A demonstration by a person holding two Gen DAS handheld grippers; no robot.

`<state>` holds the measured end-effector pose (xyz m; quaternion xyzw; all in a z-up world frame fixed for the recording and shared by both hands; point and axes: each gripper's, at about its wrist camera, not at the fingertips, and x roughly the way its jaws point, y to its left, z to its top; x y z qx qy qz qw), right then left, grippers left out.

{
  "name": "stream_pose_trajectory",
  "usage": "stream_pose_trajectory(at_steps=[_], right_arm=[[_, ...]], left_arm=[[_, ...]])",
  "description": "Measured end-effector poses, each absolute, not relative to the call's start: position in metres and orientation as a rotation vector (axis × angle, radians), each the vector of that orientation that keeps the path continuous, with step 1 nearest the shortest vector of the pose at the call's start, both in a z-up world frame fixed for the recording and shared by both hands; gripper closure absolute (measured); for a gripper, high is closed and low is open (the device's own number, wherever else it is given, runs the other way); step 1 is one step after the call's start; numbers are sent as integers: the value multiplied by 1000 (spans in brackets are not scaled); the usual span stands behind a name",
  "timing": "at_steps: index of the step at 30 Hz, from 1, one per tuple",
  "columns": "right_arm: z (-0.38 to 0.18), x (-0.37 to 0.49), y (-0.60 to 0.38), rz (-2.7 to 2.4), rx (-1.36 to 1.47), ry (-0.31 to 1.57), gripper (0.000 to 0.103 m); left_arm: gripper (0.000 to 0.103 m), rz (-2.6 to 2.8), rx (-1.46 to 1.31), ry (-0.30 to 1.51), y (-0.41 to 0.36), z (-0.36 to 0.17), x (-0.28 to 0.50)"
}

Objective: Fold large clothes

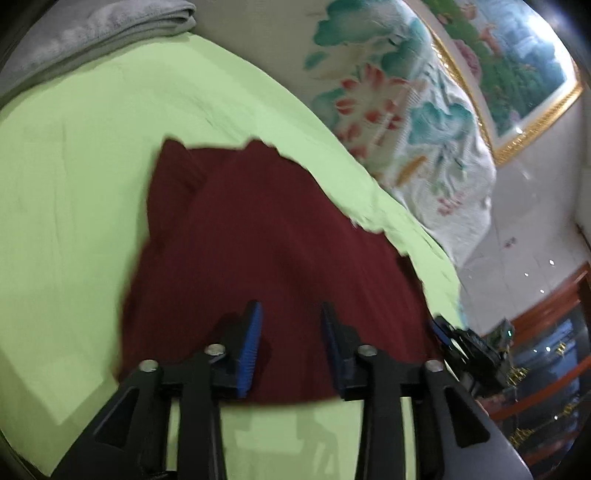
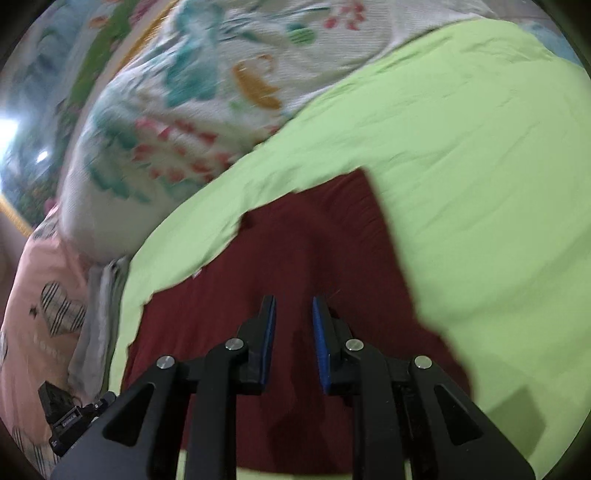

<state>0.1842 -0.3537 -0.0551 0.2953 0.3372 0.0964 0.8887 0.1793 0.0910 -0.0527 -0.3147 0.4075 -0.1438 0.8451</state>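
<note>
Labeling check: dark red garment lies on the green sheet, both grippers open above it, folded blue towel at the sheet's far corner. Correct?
Not quite: the folded towel is grey, not blue, per the left wrist view. The rest holds: dark red garment on the green sheet, left gripper and right gripper open above it.

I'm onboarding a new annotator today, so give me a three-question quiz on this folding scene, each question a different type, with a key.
1. True or false: the left gripper is clamped on the dark red garment.
2. Multiple choice: what does the garment lie on? A) bare wood B) a light green sheet C) a blue rug
3. Fill in: beyond the sheet's far edge sits a white quilt printed with a ______ pattern.

Key
1. False. Its jaws stand apart, and so do those of the right gripper; neither grips cloth.
2. B
3. floral
</note>
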Motion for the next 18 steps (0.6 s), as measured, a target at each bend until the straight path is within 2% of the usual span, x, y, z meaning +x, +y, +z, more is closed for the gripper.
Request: stream_pose_trajectory(at_steps=[9,18], right_arm=[[-48,169,-275,407,510,722,82],[-51,186,-227,476,411,799,82]], left_arm=[[51,-335,-774,942,65,-90,138],[50,-261,-932,900,84,-101,152]])
